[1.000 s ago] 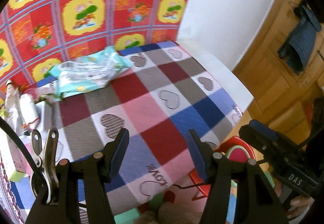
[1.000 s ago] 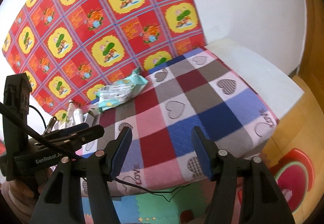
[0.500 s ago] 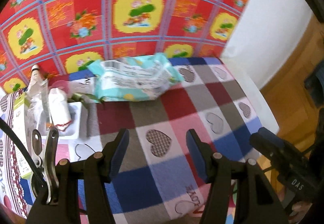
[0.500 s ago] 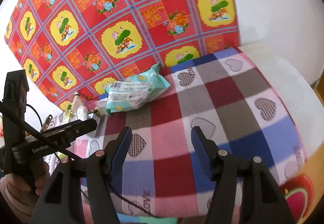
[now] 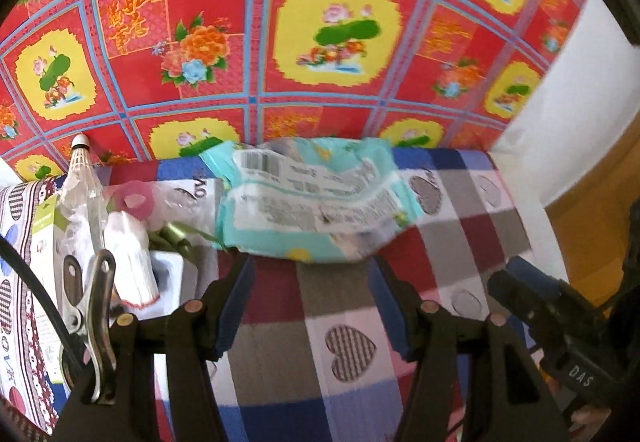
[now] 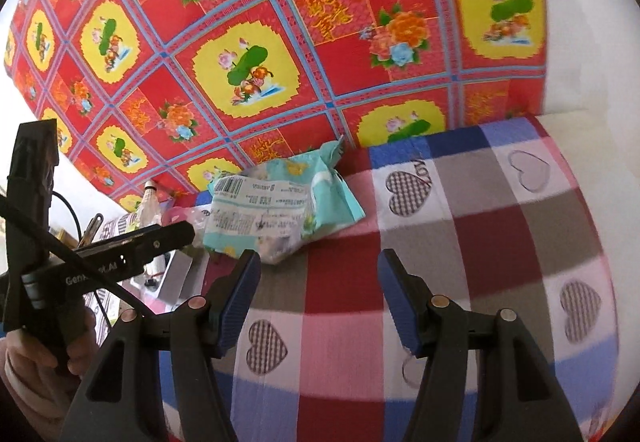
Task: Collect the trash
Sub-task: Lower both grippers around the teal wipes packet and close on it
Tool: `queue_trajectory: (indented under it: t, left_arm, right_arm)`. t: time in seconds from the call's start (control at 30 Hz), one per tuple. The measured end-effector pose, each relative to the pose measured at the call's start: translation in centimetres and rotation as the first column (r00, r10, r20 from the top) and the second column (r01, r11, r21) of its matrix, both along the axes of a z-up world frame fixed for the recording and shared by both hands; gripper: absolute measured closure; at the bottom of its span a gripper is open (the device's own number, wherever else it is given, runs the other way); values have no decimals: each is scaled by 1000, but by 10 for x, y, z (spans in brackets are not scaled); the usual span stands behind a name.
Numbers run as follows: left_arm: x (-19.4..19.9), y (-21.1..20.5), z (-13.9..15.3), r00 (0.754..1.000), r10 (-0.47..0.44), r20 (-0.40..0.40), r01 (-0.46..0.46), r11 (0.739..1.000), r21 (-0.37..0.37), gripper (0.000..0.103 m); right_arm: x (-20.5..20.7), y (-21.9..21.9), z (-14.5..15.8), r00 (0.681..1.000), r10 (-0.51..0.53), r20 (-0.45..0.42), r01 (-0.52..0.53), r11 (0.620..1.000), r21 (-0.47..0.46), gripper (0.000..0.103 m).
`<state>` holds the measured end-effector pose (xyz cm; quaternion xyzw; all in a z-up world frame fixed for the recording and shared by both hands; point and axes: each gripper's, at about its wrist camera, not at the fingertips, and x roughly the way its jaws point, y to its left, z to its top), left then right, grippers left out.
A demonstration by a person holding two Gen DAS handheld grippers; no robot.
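Left gripper (image 5: 310,306): mine, jaws apart, grasping nothing; nearer of the two.
Right gripper (image 6: 318,302): mine, jaws apart, empty.
Teal wrapper (image 5: 316,198): straight ahead of the left gripper, just beyond its tips; ahead and left of the right one; long axis crosswise, on the checked blanket (image 5: 472,242) near the red wall cloth (image 5: 240,42).
Unclear: whether the left tips touch the wrapper; clutter left of the wrapper, blurred.

surface: checked heart-print blanket (image 5: 352,306) | on it: crumpled teal wrapper (image 5: 312,202), far edge by red wall cloth | left of wrapper: shuttlecock (image 5: 82,166), white box (image 5: 170,278)
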<state>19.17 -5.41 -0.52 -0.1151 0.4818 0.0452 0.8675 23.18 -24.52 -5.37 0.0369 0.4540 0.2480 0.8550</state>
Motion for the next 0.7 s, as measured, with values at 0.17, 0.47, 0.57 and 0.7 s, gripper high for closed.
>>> queue_trajectory:
  t: [0.17,0.47,0.57,0.7]
  left_arm:
    - [30,12,-9,999,35,-11,-35,999,14,41]
    - [76,21,-38,996,70,-62,-64,994,92,41]
    - [84,21,-46,994,88,-66,-77,986,147,39]
    - [91,26,-58,991,92,-93,-81,990,114,39]
  right_arm:
    - [31,14,-15,999,24,-26,-25,999,-32,41]
    - [73,32,-37,997,52,-64,-55,997,-51,41]
    - [83,38,-45,995,60,-79,-64,997,-53,41]
    - [91,47,-57,992,77,-97,-85,993,-77,41]
